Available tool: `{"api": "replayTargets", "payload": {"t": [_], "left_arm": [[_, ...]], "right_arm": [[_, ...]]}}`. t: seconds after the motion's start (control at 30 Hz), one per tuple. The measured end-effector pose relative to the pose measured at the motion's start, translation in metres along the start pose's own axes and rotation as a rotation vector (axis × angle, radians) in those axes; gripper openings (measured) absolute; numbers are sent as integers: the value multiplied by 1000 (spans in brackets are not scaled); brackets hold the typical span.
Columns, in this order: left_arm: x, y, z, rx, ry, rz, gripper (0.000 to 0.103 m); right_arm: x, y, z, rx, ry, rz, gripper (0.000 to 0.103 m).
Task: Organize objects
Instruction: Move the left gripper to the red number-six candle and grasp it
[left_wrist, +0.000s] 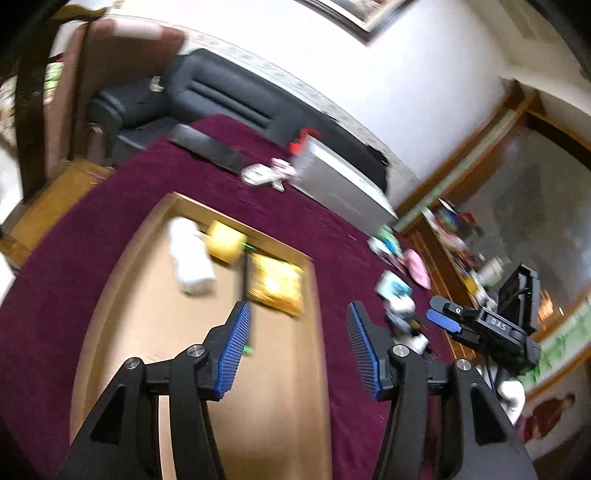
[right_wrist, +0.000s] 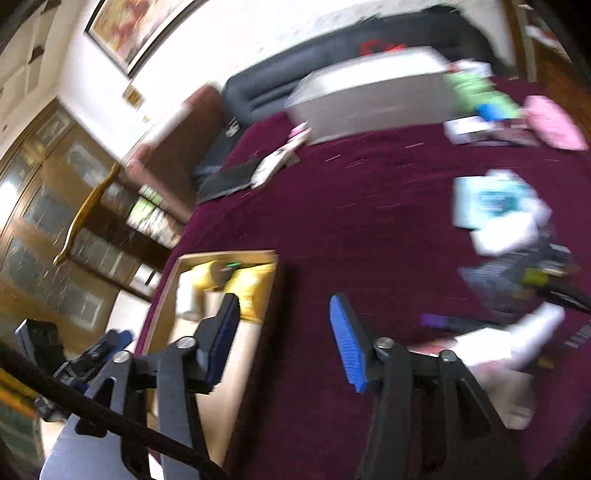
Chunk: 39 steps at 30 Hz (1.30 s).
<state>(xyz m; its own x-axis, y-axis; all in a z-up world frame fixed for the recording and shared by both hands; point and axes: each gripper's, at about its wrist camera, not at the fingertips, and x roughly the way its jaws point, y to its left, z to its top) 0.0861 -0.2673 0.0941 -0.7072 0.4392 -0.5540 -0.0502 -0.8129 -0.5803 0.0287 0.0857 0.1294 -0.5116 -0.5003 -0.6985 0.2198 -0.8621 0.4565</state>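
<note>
While both views are smeared by motion, we can still read the progress from where the items lie. We find the shallow tan cardboard box open on the dark maroon cloth-covered table, and it already holds several things grouped at its far end: a white soft bundle, a round yellow object, a flat yellow printed packet and a thin black stick with green tips. We judge these to be the part of the job already done. We hold the left gripper above the box with its blue ribbed pads apart and nothing between them. We hold the right gripper over the cloth just beside the box's right wall, jaws likewise apart and empty. Still loose on the table, well apart from the box, we see a white and teal carton, a pink soft item, a green and blue package, a dark flat printed pack and a purple strip; blur prevents closer identification. A grey rectangular case and a black flat device lie at the far edge; whether they belong to the task we cannot tell. We estimate the sorting at under half complete, with the right-hand cluster remaining.
</note>
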Motion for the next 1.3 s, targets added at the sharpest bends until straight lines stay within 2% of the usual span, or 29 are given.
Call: {"api": "replayTargets", "payload": {"t": [0.13, 0.37, 0.47, 0.57, 0.63, 0.8, 0.9, 0.97, 1.03, 1.07, 1.1, 1.17, 1.3], "left_arm": [[28, -51, -22, 101, 86, -55, 48], [88, -134, -69, 338, 200, -25, 48], [113, -159, -85, 439, 225, -6, 48], [136, -185, -97, 611, 204, -2, 48], [153, -200, -105, 755, 194, 15, 48], [200, -213, -109, 957, 292, 42, 48], [221, -215, -105, 964, 323, 47, 48], [233, -217, -102, 930, 350, 28, 47], [240, -216, -104, 895, 369, 46, 34], [238, -216, -105, 892, 361, 49, 31], [235, -215, -106, 879, 360, 37, 23], [225, -210, -104, 818, 359, 13, 23], [182, -200, -99, 734, 282, -9, 23]], "right_arm": [[-42, -62, -23, 70, -78, -110, 62], [-55, -147, -60, 207, -186, -229, 62], [-52, -171, -68, 261, -217, -215, 62], [-51, -189, -75, 305, -247, -179, 62], [-50, -197, -78, 319, -259, -185, 62], [-51, -207, -77, 361, -258, -128, 62], [-48, -209, -77, 371, -244, -103, 62], [-47, -212, -78, 379, -237, -89, 62], [-47, -214, -81, 388, -233, -89, 62], [-47, -215, -82, 392, -231, -86, 62], [-47, -216, -82, 397, -226, -82, 62], [-45, -216, -82, 401, -218, -86, 62], [-45, -214, -82, 386, -219, -101, 62]]}}
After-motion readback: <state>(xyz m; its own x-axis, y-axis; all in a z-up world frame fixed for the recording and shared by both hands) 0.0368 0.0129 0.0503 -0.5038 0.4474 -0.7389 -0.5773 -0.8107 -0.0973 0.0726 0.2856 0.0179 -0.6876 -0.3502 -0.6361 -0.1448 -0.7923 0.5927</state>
